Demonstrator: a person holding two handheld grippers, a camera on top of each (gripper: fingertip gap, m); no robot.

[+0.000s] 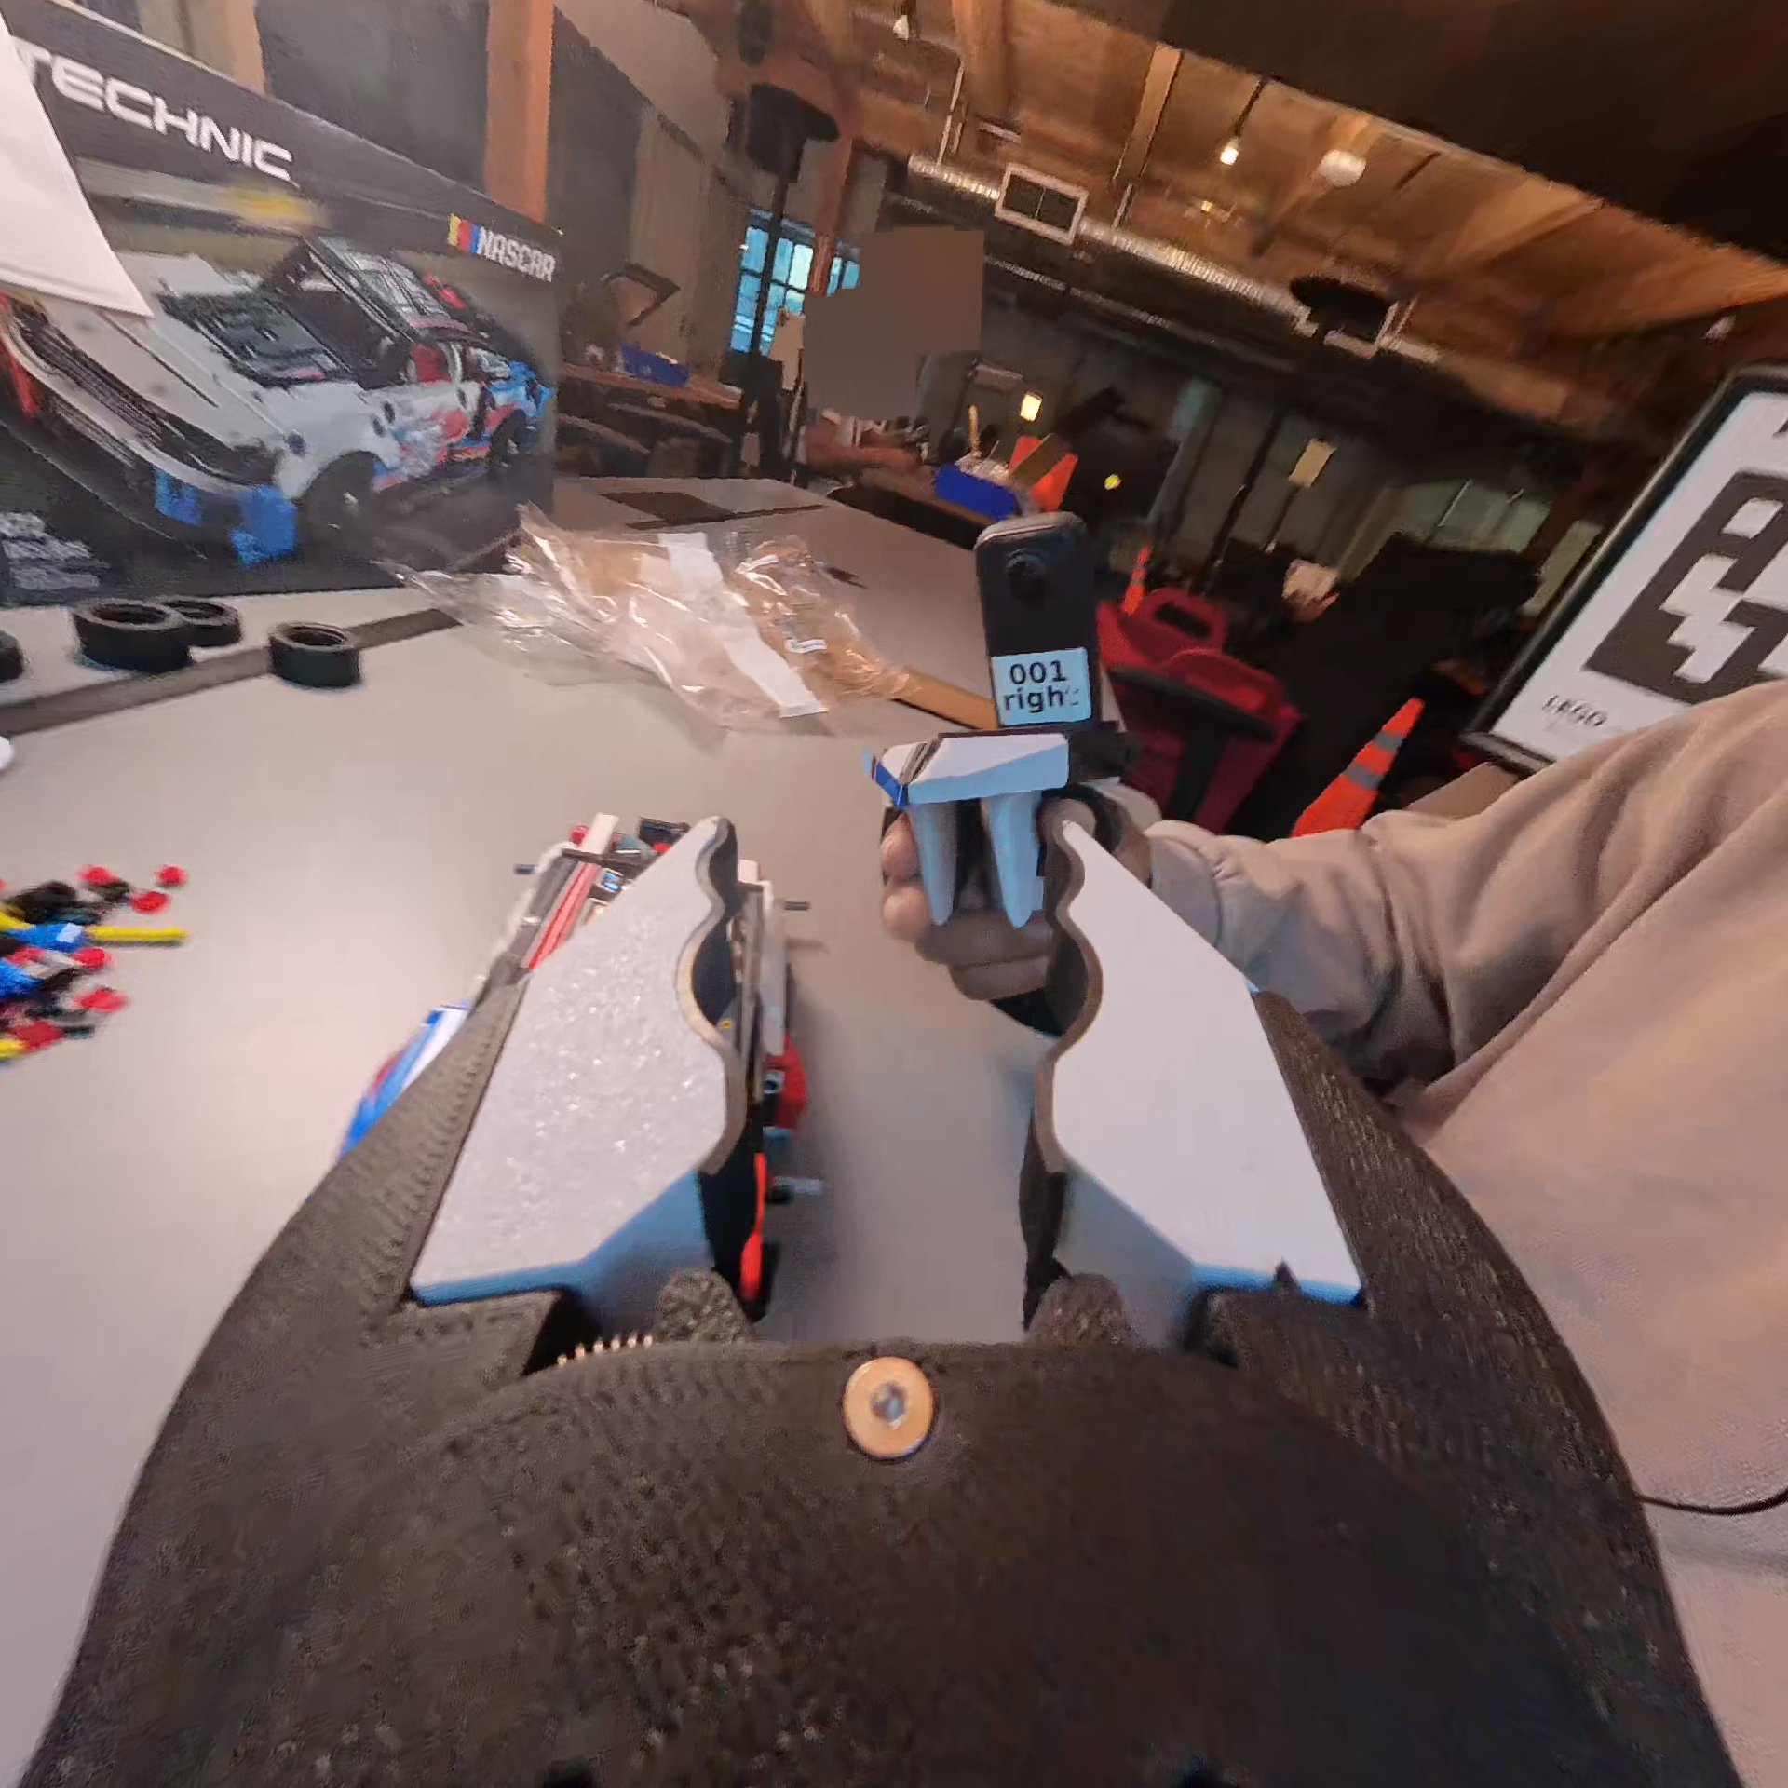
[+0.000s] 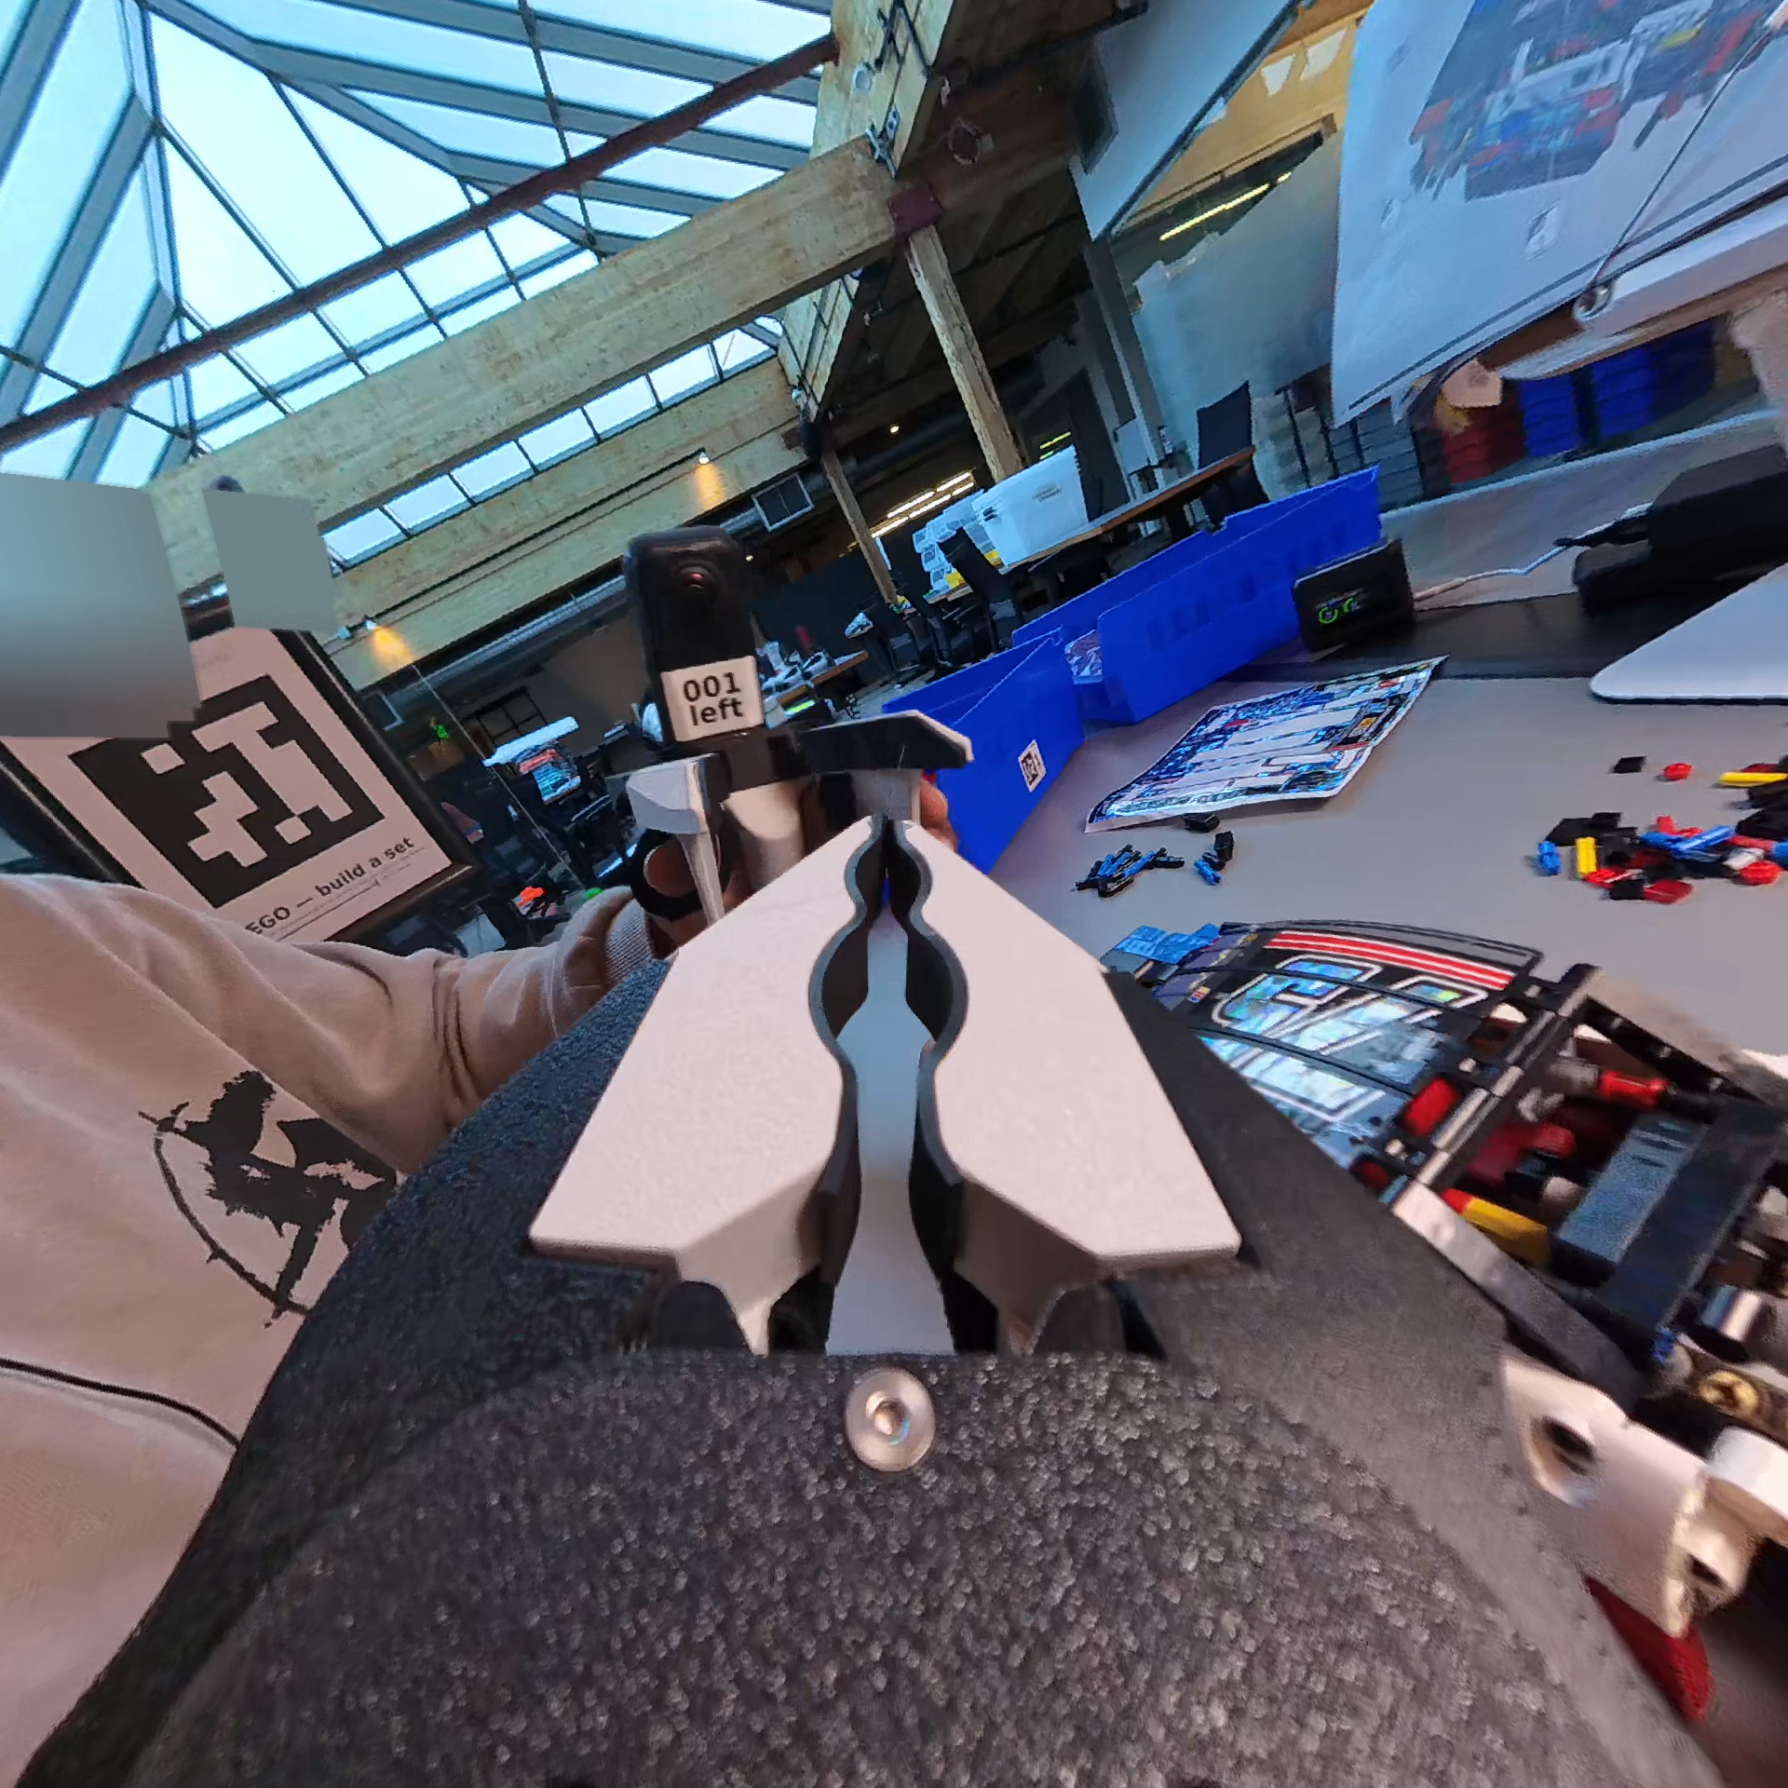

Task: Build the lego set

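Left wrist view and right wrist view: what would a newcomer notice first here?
The half-built lego car lies on the grey table, beside the shut right gripper. The left gripper is open above that car. Loose lego pieces lie at the left, with black tyres before the set's box.

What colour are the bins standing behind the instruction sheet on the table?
Bright blue bins, clearest in the right wrist view.

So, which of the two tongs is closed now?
The right tongs: their fingers meet at the tips. The left tongs stand wide apart beside the lego car.
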